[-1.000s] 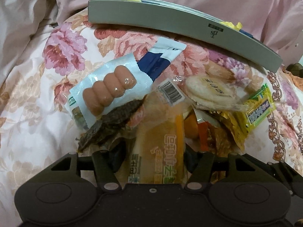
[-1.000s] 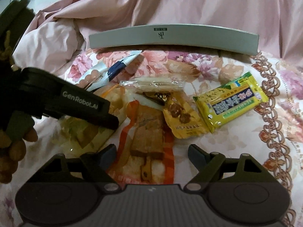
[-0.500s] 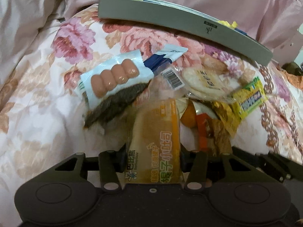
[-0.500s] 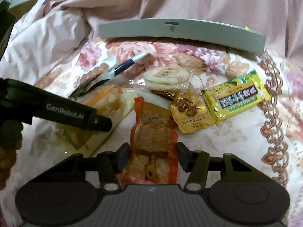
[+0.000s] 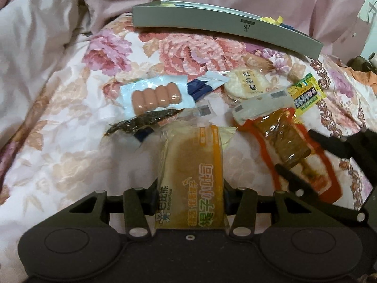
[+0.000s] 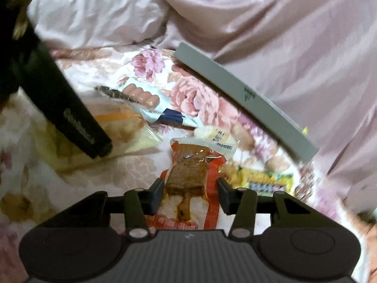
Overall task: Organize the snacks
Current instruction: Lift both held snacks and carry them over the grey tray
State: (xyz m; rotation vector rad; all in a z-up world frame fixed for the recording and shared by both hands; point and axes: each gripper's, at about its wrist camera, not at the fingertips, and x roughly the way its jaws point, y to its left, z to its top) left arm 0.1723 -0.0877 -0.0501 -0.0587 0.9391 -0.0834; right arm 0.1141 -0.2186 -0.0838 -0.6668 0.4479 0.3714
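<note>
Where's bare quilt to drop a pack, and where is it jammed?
Free: the wide quilt left of the sausage pack and seaweed strip, and a floral band between the snacks and the grey box. Crowded: right of centre, where the rice cracker, yellow pack and orange pack overlap. The left gripper grips the bread pack.
</note>
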